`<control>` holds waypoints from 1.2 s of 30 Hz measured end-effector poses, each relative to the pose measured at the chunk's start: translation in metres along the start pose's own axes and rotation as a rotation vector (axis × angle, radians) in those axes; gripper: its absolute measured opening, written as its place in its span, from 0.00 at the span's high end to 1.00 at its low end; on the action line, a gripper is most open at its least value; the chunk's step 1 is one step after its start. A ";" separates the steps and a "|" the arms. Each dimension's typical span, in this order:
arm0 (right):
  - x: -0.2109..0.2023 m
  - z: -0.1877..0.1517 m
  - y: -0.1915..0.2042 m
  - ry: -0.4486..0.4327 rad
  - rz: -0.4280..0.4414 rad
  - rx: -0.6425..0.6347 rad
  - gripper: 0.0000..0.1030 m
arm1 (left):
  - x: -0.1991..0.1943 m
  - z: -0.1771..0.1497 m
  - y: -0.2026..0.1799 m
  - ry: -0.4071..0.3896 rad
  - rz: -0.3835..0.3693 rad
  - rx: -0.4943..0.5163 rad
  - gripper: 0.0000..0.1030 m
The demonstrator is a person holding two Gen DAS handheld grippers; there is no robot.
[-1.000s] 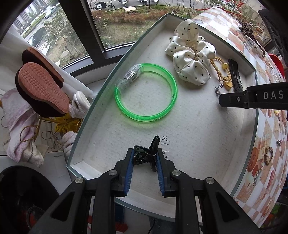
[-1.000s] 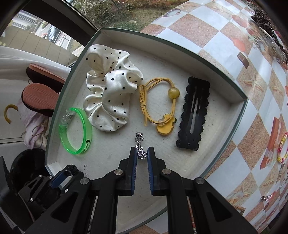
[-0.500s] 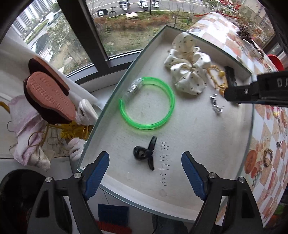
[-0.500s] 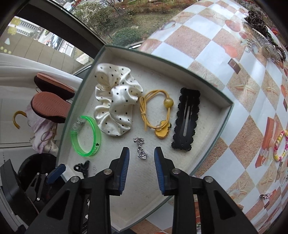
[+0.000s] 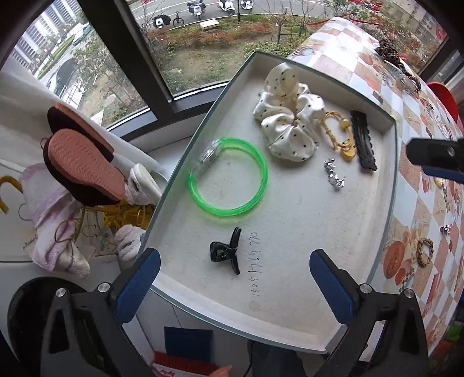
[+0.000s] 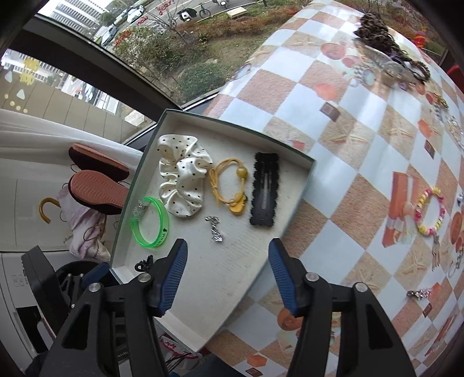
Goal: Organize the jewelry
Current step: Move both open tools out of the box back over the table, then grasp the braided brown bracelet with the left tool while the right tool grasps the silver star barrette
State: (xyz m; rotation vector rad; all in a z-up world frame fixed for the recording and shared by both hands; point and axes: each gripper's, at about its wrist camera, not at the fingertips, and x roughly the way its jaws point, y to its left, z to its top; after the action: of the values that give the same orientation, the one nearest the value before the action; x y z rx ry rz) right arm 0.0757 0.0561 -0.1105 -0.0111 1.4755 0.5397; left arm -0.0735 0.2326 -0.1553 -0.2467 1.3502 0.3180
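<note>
Left gripper (image 5: pixel 232 278), seen from its own wrist view: jaws opening, spread wide, nothing between the pads; it hangs above the near end of the shallow box (image 5: pixel 390 203). The small black claw clip (image 5: pixel 224 253) lies released on the box's white lining, just ahead of the gripper, beside a line of handwritten digits (image 5: pixel 255 264) that only this view shows legibly placed. Beyond the clip lies the green bangle (image 5: pixel 229 177), then the dotted cream scrunchie (image 5: pixel 290 127).

Right gripper (image 6: pixel 226 275), seen from its own wrist view: jaws opening, empty, poised over the box's near right part. The silver charm (image 6: pixel 214 229) lies free on the lining just ahead of it. Behind the charm sit the yellow hair tie (image 6: pixel 229 185) and the black snap clip (image 6: pixel 264 191), side by side, apart from each other. In this view the claw clip is mostly hidden behind the right gripper's left finger.

The right wrist view alone shows the wide checked table (image 6: pixel 348 139) with a pastel bead bracelet (image 6: pixel 430 214) and a dark heap of accessories (image 6: pixel 377 26) at its far edge. The left wrist view alone shows clearly the slippers (image 5: pixel 84 162) beside the window, and the right gripper's tip entering from the right edge.
</note>
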 end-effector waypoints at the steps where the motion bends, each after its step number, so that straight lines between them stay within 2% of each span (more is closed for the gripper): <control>1: -0.002 -0.002 -0.003 -0.003 0.000 0.008 0.30 | -0.003 0.002 -0.002 -0.006 0.001 0.011 0.00; 4: -0.013 -0.009 -0.019 -0.021 -0.003 0.042 0.23 | -0.013 0.006 -0.012 -0.026 0.003 0.045 0.00; 7: -0.025 -0.016 -0.039 -0.041 -0.012 0.087 0.22 | -0.022 0.013 -0.024 -0.033 0.005 0.073 0.00; 10: -0.034 -0.023 -0.060 -0.060 -0.017 0.137 0.16 | -0.025 0.017 -0.039 -0.042 0.015 0.109 0.00; 18: -0.056 -0.049 -0.109 -0.097 -0.015 0.255 0.15 | -0.035 0.019 -0.085 -0.032 -0.035 0.230 0.00; 24: -0.068 -0.069 -0.144 -0.131 -0.004 0.338 0.14 | -0.048 0.020 -0.121 -0.054 -0.046 0.294 0.00; 36: -0.083 -0.103 -0.208 -0.197 0.005 0.479 0.13 | -0.046 0.014 -0.177 -0.040 -0.061 0.405 0.00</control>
State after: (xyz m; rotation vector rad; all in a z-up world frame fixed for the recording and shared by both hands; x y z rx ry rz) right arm 0.0525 -0.1895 -0.1106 0.4108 1.3789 0.1742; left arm -0.0045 0.0687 -0.1088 0.0564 1.3339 -0.0057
